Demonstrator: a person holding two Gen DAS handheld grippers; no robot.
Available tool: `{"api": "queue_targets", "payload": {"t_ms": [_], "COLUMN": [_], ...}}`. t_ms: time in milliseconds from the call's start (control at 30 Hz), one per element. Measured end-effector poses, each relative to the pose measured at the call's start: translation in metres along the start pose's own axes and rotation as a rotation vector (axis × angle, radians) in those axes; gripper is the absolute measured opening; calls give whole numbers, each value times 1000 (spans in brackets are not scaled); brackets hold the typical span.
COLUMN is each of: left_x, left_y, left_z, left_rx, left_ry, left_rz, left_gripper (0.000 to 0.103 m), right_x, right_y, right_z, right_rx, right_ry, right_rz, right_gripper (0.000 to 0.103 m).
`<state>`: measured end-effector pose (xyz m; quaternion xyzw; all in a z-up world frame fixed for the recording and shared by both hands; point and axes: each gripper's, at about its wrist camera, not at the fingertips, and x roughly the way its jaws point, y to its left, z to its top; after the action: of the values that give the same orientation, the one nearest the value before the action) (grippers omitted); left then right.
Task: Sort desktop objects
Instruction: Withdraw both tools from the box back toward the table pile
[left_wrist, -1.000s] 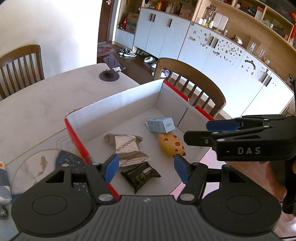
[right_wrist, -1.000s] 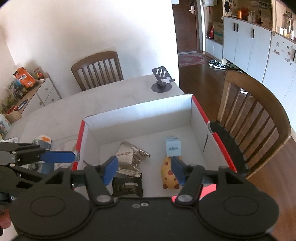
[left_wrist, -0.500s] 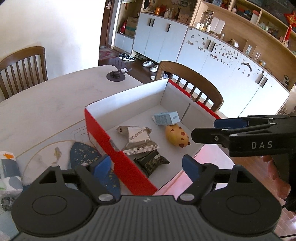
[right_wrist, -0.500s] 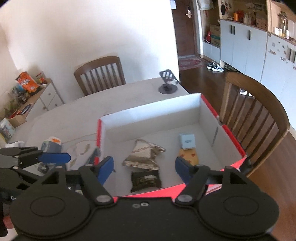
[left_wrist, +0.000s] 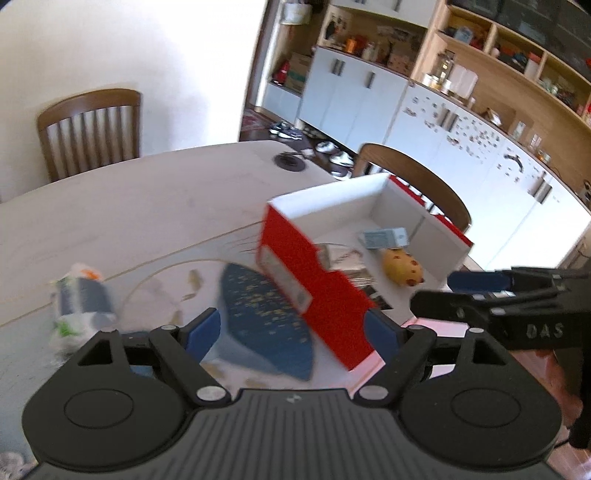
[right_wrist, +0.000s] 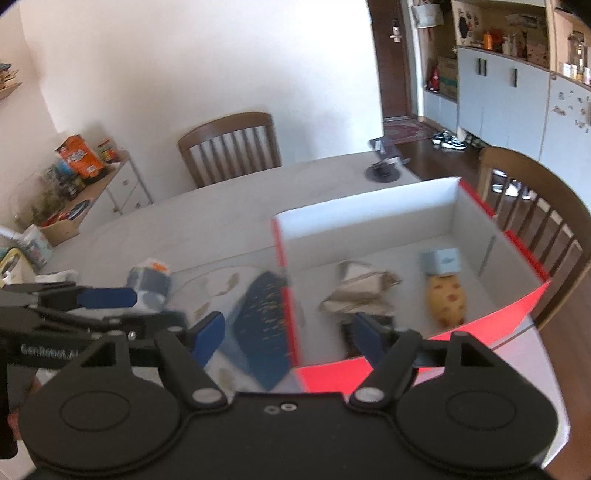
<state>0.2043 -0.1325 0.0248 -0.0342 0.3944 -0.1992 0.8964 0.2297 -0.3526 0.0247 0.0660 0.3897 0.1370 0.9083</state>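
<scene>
A red box (right_wrist: 491, 317) with white inner walls sits at the right-hand corner of the pale surface (left_wrist: 129, 221), its near wall almost at the edge, a wooden chair (right_wrist: 546, 206) close behind its far side. Inside lie a small blue carton (right_wrist: 441, 261), a yellow spotted toy (right_wrist: 445, 302), a crumpled silvery wrapper (right_wrist: 360, 291) and a dark packet, mostly hidden. Left of the box, a dark blue speckled piece (left_wrist: 266, 317) lies against its red wall; further left a white and grey packet (left_wrist: 79, 302) lies apart. Beyond these the surface is bare up to a black stand (right_wrist: 384, 171) near the far edge. The left tongs (left_wrist: 293, 330) and right tongs (right_wrist: 291, 330) have just been opening; both stand wide apart, gripping nothing.
</scene>
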Motion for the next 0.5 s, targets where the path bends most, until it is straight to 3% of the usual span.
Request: {"api": "queue_targets", "payload": {"t_ms": [67, 500], "left_x": [-8, -46], "left_y": [12, 77], "left_z": [-5, -36], "left_rx": [-16, -42], "left_ry": [-18, -35], "left_rz": [13, 48], "left_gripper": [103, 103], "right_x": [2, 20], "right_y": [13, 96], "right_z": [-4, -40], "right_rx": [-8, -90], "right_ry": [4, 40], "right_rz": [21, 81], "right_gripper": [76, 76]}}
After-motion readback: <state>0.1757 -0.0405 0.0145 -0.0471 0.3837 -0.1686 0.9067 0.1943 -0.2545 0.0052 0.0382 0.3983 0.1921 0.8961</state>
